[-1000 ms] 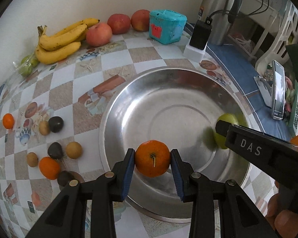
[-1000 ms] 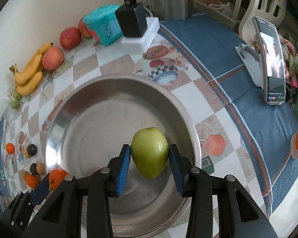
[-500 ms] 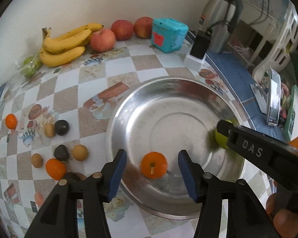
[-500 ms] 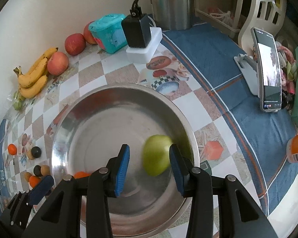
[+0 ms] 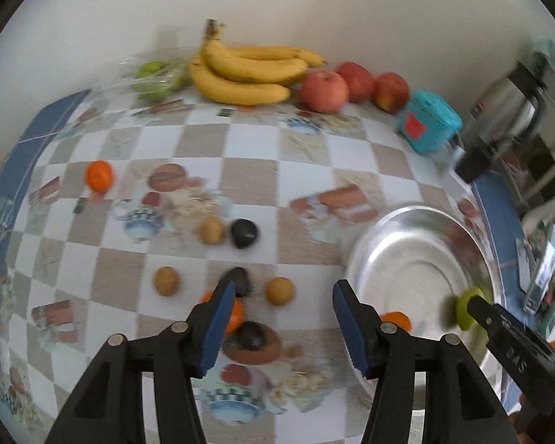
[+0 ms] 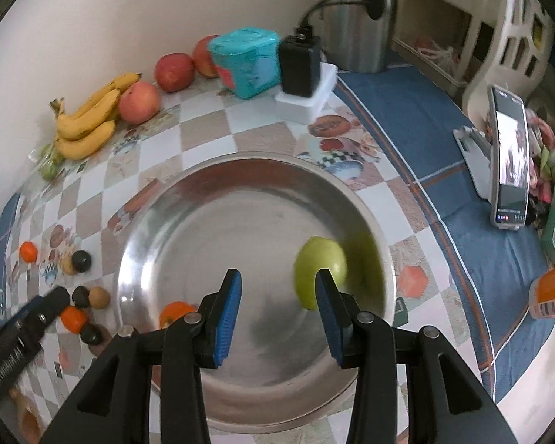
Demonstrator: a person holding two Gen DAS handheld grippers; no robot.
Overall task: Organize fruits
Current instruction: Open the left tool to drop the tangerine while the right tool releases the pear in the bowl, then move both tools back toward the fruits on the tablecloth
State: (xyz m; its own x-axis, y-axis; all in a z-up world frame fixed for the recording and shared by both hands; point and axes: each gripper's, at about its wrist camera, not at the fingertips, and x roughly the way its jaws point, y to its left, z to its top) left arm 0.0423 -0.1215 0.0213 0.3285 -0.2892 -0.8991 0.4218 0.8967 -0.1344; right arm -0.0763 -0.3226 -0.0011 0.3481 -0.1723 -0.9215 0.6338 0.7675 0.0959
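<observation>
On the left, our left gripper hangs spread and empty over small fruits on the tablecloth. Right of it, the bowl holds an orange and a green apple; our right gripper is spread, gripping nothing.

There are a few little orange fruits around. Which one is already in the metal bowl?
The orange fruit at the bowl's near-left edge, beside the right gripper's left finger. The other two lie outside, on the checked cloth.
</observation>
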